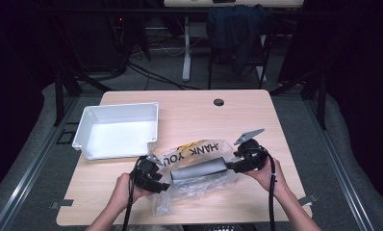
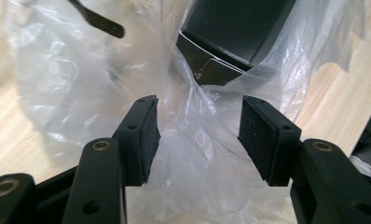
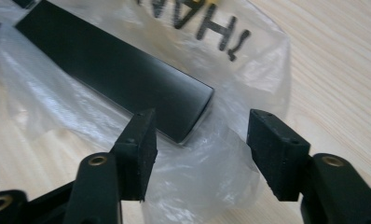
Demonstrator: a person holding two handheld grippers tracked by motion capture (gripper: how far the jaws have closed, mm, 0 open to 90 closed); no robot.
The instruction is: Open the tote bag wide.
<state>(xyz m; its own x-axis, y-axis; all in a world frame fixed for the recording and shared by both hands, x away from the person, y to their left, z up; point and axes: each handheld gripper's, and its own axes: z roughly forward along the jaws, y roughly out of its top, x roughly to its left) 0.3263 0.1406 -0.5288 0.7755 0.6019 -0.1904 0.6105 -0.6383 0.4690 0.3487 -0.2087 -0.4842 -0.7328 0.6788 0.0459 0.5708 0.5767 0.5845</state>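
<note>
Lying across the near middle of the wooden table (image 1: pixel 257 110), a clear plastic bag (image 1: pixel 199 166) (printed THANK YOU in black) holds a long dark box (image 1: pixel 199 169). The left gripper (image 1: pixel 153 179) sits at the bag's near left end, jaws parted with crumpled film between the pads (image 2: pixel 141 140), not pinched. The right gripper (image 1: pixel 242 162) waits at the box's right end, jaws likewise apart around the bag's edge. A white plastic bin (image 1: pixel 117 130) stands to the far left, apart from the bag.
</note>
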